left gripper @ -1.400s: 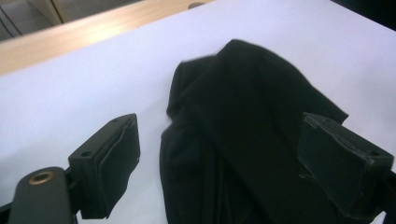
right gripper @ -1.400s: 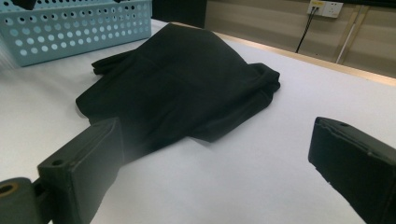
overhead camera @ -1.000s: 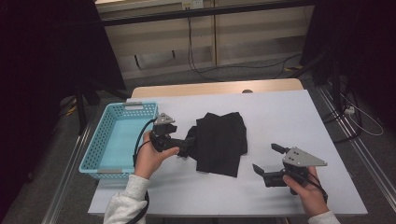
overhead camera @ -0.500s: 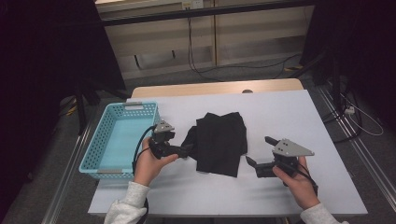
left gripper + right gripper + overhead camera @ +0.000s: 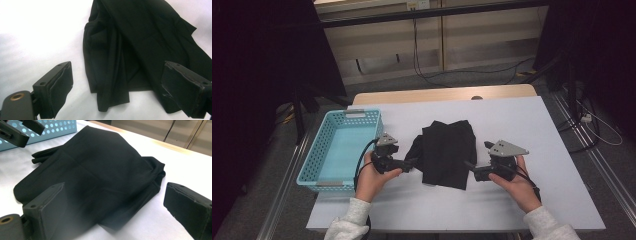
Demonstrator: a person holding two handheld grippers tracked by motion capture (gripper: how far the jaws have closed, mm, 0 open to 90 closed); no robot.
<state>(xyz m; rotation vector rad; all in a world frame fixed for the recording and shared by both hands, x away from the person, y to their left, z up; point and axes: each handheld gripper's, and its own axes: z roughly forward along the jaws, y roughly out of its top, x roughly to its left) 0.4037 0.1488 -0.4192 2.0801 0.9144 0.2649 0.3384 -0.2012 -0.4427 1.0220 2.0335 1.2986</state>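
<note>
Between the two grippers, mid-table: black folded garment point(image 5: 446, 152), long axis running away from the person, blue basket point(image 5: 339, 150) just beyond its left side. Left gripper point(image 5: 412, 162) sits at the cloth's left edge, jaws spread wide with a bunched fold between them, not yet pinched. Right gripper point(image 5: 469, 165), also wide open, points at the near right corner; both about equally near.

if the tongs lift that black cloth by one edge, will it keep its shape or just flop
The black cloth would probably flop: it lies in soft folds and creases, with loose layers at its edge. It likely sags and unfolds when raised by one edge. Pushed, it would probably bunch up on the white table rather than slide whole.
</note>
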